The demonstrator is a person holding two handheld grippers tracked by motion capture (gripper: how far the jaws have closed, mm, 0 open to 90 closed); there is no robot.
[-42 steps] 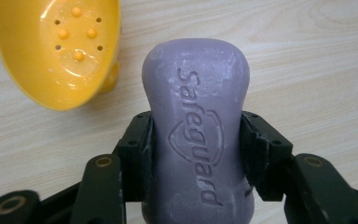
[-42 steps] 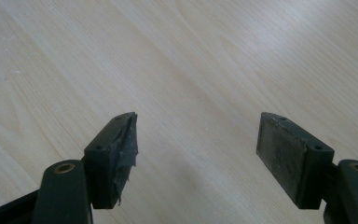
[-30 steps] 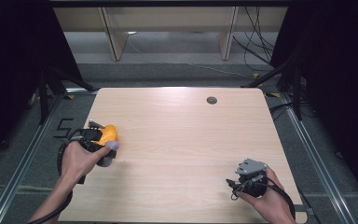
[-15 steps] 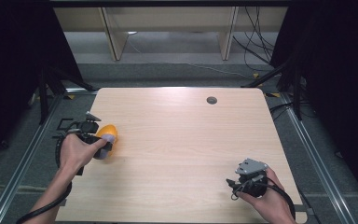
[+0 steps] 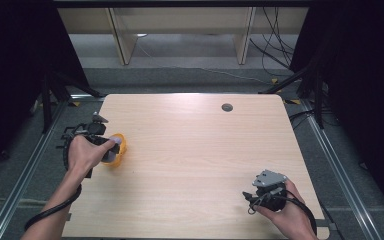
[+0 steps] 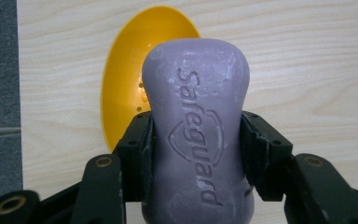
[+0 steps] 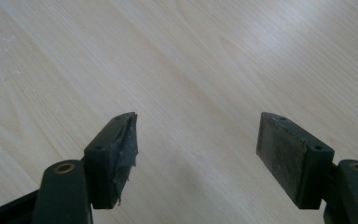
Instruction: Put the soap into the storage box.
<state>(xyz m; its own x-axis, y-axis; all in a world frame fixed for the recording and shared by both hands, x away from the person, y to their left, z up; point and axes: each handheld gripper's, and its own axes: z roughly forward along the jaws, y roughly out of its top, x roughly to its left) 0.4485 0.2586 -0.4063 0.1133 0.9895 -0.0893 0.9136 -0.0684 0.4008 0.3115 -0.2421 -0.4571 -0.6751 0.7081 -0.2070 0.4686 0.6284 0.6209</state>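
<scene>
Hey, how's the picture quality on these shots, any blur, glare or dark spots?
High view: table evenly lit, surroundings nearly black. Left gripper view: soap bar sharp, lettering readable, yellow dish crisp. Right gripper view: soft glare on the wood at top, jaw pads sharp.

The light wooden worktop (image 5: 195,165) carries a yellow oval plastic soap dish (image 5: 120,148) at centre left of the frame, near its left edge.

Purple soap bar (image 6: 198,135), yellow dish (image 6: 130,84), pale wood-grain table (image 5: 200,150).
</scene>
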